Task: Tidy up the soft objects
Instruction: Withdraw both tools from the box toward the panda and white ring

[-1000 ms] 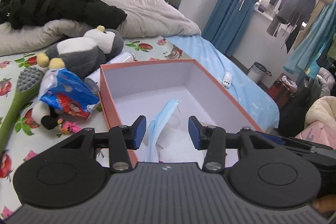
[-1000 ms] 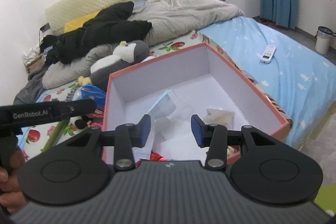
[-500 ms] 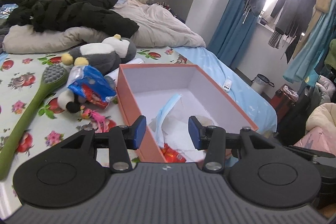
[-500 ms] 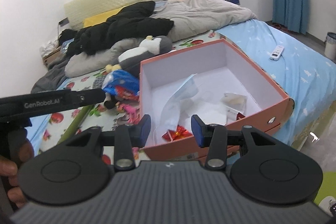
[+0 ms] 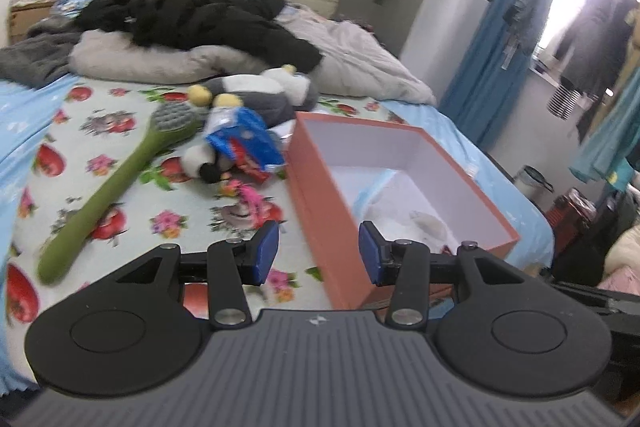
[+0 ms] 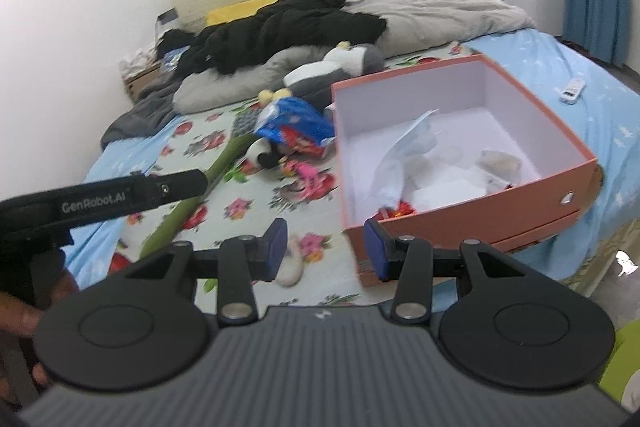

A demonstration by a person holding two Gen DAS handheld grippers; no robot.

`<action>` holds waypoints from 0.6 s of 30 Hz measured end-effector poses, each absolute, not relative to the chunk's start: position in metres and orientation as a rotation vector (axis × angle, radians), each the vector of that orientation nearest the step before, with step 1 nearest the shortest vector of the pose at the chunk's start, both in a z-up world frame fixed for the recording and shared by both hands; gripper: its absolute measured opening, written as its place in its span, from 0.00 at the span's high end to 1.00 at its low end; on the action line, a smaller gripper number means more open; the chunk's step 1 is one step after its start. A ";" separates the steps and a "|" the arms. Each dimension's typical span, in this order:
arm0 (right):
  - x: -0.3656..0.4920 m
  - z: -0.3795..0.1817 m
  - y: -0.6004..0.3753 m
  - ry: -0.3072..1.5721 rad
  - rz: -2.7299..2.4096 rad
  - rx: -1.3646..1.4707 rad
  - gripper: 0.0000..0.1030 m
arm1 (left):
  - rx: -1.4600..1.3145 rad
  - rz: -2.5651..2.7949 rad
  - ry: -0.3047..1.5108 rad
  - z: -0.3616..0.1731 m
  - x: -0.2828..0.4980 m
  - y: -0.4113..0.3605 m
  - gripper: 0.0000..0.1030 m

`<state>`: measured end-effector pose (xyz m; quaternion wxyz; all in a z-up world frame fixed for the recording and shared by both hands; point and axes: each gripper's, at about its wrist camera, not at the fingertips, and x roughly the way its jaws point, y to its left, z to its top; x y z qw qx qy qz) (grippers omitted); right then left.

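Observation:
An orange box with a white inside lies on the bed. It holds a blue face mask, white soft items and a red wrapper. A grey and white plush penguin, a blue snack packet and a small black and white plush lie left of the box. My left gripper is open and empty, near the box's front left corner. My right gripper is open and empty, before the box's front edge.
A green long-handled brush lies on the flowered sheet. Black clothes and a grey duvet are piled at the headboard. A white remote lies on the blue sheet right of the box. The left gripper's body shows at left.
Both grippers have drawn back from over the box toward the foot of the bed and shifted left. Both stayed open and empty. Nothing on the bed moved.

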<state>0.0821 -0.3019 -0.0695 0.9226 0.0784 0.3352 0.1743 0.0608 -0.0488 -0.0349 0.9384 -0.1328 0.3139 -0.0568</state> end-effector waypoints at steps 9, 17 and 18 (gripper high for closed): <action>0.080 -0.079 -0.271 0.732 0.438 0.127 0.56 | -0.314 -0.051 0.671 -0.050 0.058 -0.017 0.51; 0.090 -0.096 -0.245 0.780 0.496 0.100 0.56 | -0.345 -0.018 0.728 -0.081 0.088 0.006 0.51; 0.093 -0.098 -0.241 0.788 0.505 0.095 0.56 | -0.349 -0.015 0.734 -0.085 0.094 0.010 0.51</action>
